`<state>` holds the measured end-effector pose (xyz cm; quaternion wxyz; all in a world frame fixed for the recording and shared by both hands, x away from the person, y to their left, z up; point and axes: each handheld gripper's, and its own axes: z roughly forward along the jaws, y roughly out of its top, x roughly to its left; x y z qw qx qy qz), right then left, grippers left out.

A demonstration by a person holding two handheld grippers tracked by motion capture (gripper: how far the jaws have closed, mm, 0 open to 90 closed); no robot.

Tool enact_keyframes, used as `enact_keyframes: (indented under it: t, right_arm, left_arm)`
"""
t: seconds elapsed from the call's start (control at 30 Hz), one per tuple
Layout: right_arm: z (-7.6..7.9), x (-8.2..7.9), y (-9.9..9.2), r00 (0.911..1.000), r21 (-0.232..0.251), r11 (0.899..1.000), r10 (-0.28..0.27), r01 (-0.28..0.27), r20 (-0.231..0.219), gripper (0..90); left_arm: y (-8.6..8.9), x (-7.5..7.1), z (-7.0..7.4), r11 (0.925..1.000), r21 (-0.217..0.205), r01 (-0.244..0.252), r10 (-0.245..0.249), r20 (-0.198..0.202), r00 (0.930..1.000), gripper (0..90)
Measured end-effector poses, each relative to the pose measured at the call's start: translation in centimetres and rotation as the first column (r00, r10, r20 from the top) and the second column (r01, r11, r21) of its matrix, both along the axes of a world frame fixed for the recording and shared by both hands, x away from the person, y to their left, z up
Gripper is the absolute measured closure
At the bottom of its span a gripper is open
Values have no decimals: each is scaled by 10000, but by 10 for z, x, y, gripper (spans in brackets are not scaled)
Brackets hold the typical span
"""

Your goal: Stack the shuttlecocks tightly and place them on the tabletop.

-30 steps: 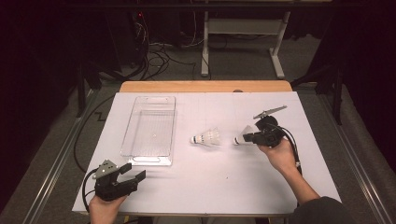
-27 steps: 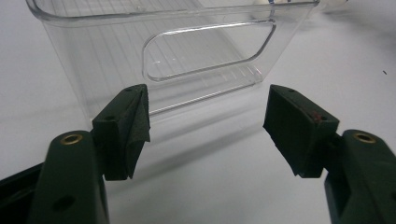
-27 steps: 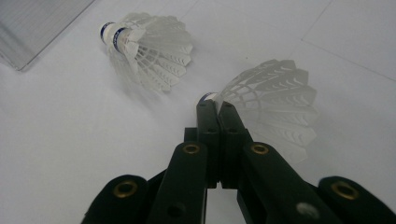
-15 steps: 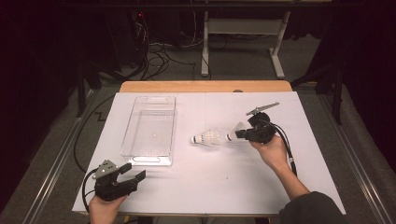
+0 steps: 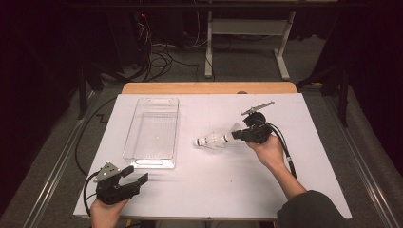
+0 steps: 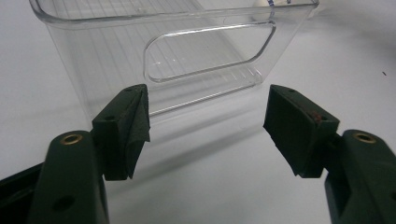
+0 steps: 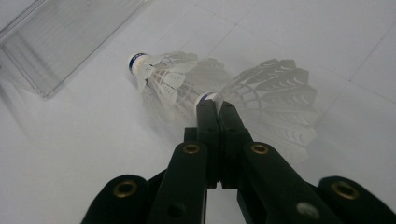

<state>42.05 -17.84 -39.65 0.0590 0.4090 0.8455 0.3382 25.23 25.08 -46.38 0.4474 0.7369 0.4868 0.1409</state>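
Note:
A white shuttlecock [image 5: 211, 141] [image 7: 161, 77] lies on its side mid-table, cork toward the clear plastic bin [image 5: 151, 164] [image 7: 60, 42]. My right gripper [image 5: 240, 134] [image 7: 215, 105] is just right of it, jaws shut, with a second shuttlecock [image 5: 235, 129] [image 7: 275, 93] pinched at their tips. That one's cork almost touches the skirt of the lying one. My left gripper [image 5: 135, 175] [image 6: 208, 121] rests open near the front left corner, with nothing between its jaws. It faces the bin's near end wall [image 6: 210, 51] and its handle cut-out.
The bin is empty and stands lengthwise on the left half of the white table [image 5: 214, 190]. A wooden strip [image 5: 209, 88] runs along the far edge. Beyond the table, cables [image 5: 161, 52] and a stand's legs [image 5: 247, 47] are on the floor.
My right gripper has moved left with its shuttlecock, closing the gap to the lying shuttlecock. The left gripper has stayed in place.

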Motion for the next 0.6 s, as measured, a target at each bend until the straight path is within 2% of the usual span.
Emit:
enact_keyframes:
  t: [0.6]
  right_arm:
    - [-6, 4, 11, 9999, 392, 9992, 119, -116, -86, 900]
  left_arm:
    - [1, 0, 0, 10000, -67, -34, 33, -39, 10000, 314]
